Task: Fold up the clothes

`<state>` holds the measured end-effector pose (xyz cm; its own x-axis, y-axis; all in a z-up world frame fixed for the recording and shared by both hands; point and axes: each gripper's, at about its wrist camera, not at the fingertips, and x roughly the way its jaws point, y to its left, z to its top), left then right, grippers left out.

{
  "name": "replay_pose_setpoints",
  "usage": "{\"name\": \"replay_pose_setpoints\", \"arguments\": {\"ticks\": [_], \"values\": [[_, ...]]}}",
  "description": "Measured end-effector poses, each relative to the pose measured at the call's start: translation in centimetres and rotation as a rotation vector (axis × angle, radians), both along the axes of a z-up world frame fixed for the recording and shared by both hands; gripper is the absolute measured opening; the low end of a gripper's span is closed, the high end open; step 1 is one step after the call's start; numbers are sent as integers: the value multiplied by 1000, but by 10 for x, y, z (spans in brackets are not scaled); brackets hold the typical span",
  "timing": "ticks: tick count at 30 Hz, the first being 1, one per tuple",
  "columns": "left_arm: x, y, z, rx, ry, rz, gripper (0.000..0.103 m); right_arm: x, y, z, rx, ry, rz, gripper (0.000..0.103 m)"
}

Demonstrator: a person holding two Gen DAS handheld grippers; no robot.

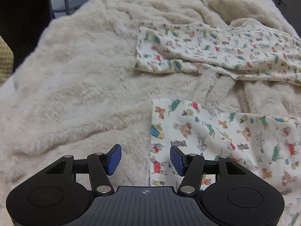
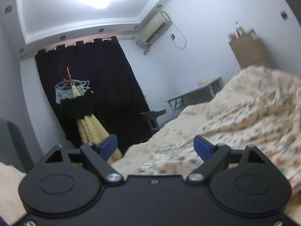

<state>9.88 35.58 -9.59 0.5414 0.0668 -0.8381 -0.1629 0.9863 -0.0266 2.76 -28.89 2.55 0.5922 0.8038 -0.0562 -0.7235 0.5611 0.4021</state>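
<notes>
A white garment printed with small coloured dogs lies on a cream fluffy blanket point(image 1: 75, 75) on a bed. One leg or sleeve point(image 1: 216, 50) stretches across the far right; another part point(image 1: 225, 141) lies near me at lower right. My left gripper point(image 1: 145, 159) is open and empty, low over the near part's left edge. My right gripper point(image 2: 155, 146) is open and empty, raised and tilted up, with the garment point(image 2: 235, 124) blurred below and to its right.
The blanket is bunched into a ridge point(image 1: 235, 5) at the far right. A dark curtain point(image 2: 90, 86), a stand of hangers point(image 2: 73, 88), a yellow knit throw point(image 2: 94, 131), a chair point(image 2: 154, 116) and a desk point(image 2: 193, 94) stand beyond the bed's edge.
</notes>
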Motion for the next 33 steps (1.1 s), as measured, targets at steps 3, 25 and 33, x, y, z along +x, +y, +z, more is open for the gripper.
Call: {"name": "replay_pose_setpoints", "arguments": {"ticks": [3, 25, 33], "values": [[-23, 0, 3, -20, -81, 25, 54, 15, 15, -2, -108, -9, 52, 89], [-74, 23, -6, -99, -154, 43, 69, 31, 87, 4, -300, 65, 54, 101], [-99, 39, -14, -113, -126, 46, 69, 21, 126, -36, -493, 124, 84, 102]]}}
